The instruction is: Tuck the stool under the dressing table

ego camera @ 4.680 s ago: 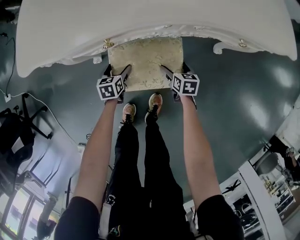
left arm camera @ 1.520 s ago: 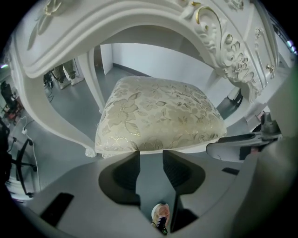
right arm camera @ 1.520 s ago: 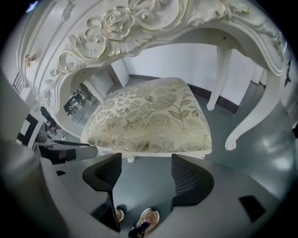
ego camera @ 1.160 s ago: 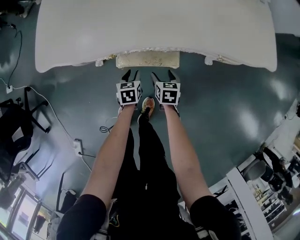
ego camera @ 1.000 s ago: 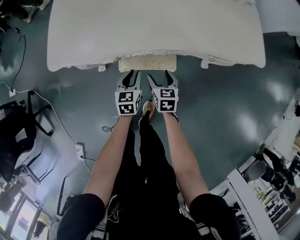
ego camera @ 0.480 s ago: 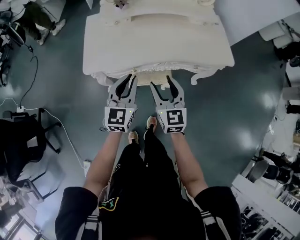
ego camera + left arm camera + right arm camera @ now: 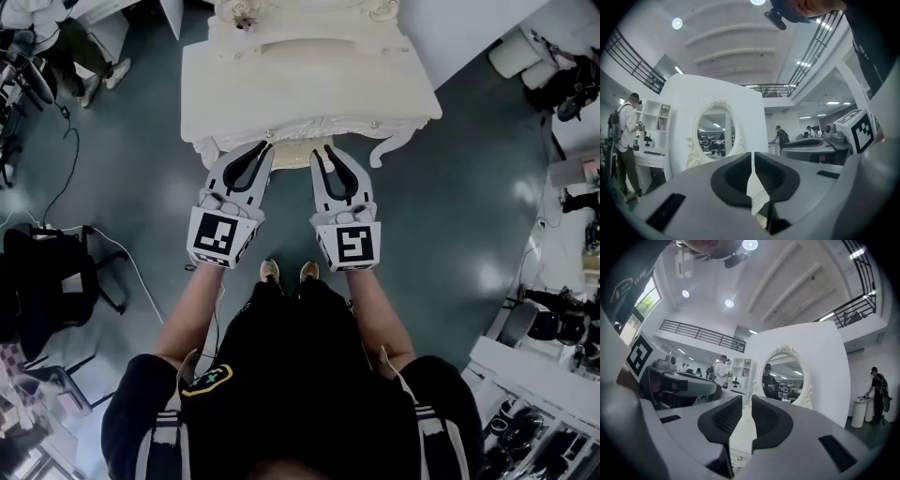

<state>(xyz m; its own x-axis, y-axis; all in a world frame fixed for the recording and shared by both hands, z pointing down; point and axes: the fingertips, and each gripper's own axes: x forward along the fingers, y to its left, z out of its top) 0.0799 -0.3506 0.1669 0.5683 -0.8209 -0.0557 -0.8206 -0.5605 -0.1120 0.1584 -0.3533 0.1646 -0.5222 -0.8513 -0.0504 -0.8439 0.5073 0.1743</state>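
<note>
Stool (image 7: 292, 157) is sitting almost wholly under the white dressing table (image 7: 309, 84). Only a pale gold strip of its seat is showing in the head view, in the gap between the two sets of fingertips and far below them on the dark floor (image 7: 469, 187). The tucking is looking as good as done.

By its looks the stool is going to handle as a stiff frame under a soft padded top. It is probably light enough to slide on the smooth floor, though the fabric is likely to give and slip under hard pads. Any last nudge is best taken at the firm front rail or the side edges of the seat, pushing low and straight. That way the legs are not catching the table's carved feet.

Left gripper (image 7: 261, 150) is pointing level with its fingers clenched together on nothing. Right gripper (image 7: 325, 152) is pointing level just beside it, its jaws closing with a thin gap between the pads and nothing in it.

Beyond both pairs of fingertips, the gripper views are taking in the table's oval mirror (image 7: 783, 376) and, further off, people standing in a bright white hall
</note>
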